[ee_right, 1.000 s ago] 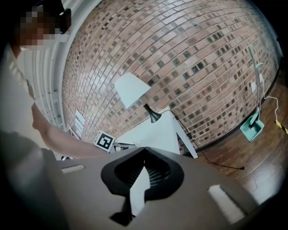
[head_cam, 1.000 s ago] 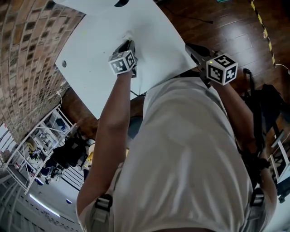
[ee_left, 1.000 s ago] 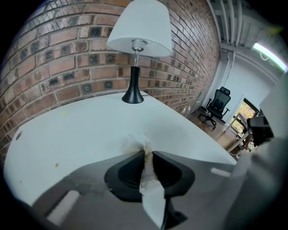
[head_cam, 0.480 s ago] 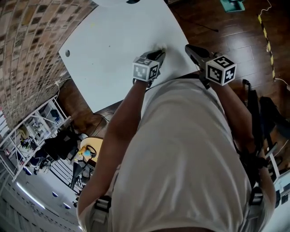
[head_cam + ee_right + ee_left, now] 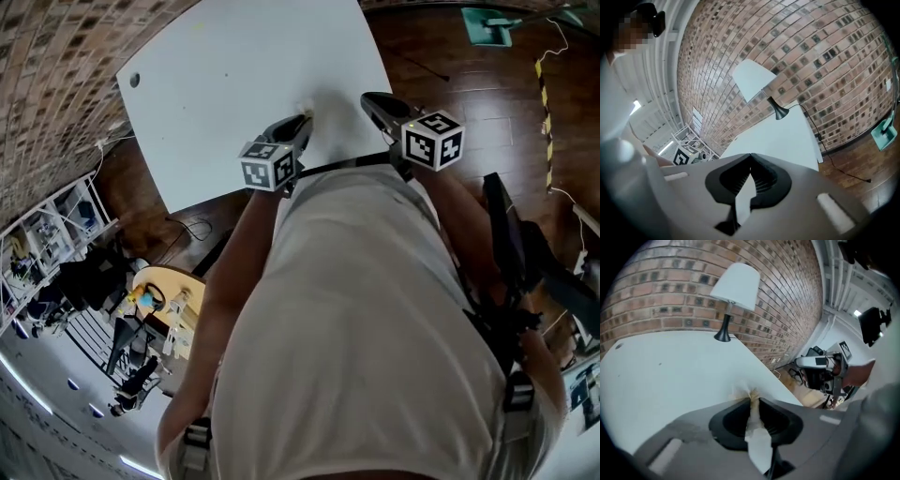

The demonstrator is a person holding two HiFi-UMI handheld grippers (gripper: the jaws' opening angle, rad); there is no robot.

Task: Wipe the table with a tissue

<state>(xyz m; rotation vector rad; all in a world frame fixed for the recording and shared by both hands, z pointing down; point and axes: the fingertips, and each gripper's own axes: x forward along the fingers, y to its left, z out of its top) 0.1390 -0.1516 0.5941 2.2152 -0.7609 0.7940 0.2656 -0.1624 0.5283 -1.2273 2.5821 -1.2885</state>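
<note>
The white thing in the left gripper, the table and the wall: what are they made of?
The tissue in the left gripper looks like thin soft paper: crumpled, creased, brownish at its tip. The table seems a smooth matte white board, perhaps laminate; no grain shows. The wall is brick: reddish-brown blocks with pale mortar lines.

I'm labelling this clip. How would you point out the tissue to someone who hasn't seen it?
Find the big white table beside the brick wall. At its edge nearest the person, the left gripper points down at the surface. The tissue is the crumpled white wad pinched in its jaws, touching the tabletop; the right gripper beside it holds nothing.
</note>
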